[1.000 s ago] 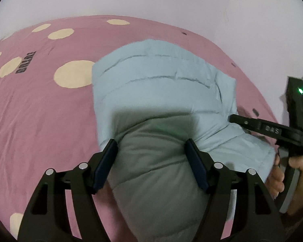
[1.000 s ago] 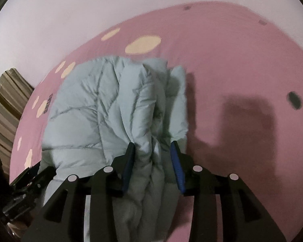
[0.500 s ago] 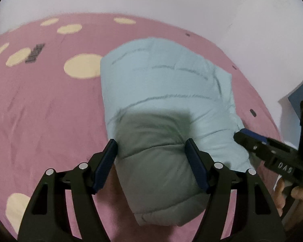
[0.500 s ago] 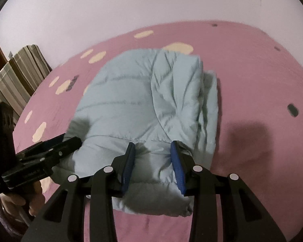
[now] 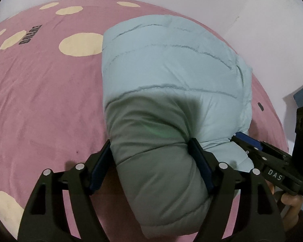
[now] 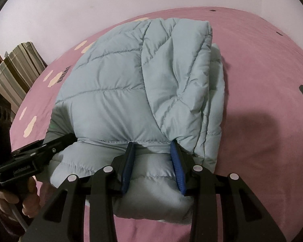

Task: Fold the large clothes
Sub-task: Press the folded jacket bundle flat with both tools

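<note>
My left gripper point(image 5: 151, 157), jaws just widened, straddles the near rolled end of the pale blue puffer jacket point(image 5: 171, 76); whether its pads press I can't tell. The jacket lies folded on the pink bed point(image 5: 46, 100), long axis running from lower centre towards the top. My right gripper point(image 6: 153, 157) pinches its near hem.

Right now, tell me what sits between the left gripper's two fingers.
In the left wrist view, the folded end of the light blue puffer jacket fills the gap of the left gripper; its jaws have just been opening.
</note>
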Demonstrator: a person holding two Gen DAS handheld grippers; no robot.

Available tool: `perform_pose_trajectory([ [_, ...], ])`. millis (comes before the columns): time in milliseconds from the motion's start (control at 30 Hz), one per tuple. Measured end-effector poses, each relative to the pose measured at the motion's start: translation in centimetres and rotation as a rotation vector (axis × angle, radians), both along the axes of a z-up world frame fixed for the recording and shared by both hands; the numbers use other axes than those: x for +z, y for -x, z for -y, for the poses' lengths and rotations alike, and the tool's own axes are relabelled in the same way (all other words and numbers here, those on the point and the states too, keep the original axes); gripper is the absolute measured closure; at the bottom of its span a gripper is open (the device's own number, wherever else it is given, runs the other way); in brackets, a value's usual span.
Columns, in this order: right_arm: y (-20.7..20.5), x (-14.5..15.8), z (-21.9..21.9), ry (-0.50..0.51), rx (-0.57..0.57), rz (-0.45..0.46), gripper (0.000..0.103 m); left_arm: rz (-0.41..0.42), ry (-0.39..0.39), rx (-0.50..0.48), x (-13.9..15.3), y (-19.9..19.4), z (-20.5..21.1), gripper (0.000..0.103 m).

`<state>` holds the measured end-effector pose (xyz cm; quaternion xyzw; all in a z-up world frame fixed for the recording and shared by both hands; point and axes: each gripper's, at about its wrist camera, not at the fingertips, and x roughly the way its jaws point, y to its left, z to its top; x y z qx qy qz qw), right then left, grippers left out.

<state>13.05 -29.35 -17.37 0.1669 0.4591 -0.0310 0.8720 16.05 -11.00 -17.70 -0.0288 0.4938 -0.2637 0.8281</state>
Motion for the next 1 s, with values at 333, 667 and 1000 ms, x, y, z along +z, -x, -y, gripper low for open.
perform_pose_trajectory([
  [333, -0.2, 0.2, -0.5, 0.001, -0.005, 0.011, 0.066, 0.015, -0.014, 0.001, 0.6, 0.1, 0.2, 0.028],
  [667, 0.0, 3.4, -0.4, -0.001, -0.018, 0.028, 0.066, 0.098, -0.026, 0.041, 4.8, 0.4, -1.0, 0.031],
  [1000, -6.0, 6.6, 1.7, 0.039, -0.057, 0.116, 0.057, 0.17, -0.033, 0.031, 7.1, -4.5, 2.1, 0.031],
])
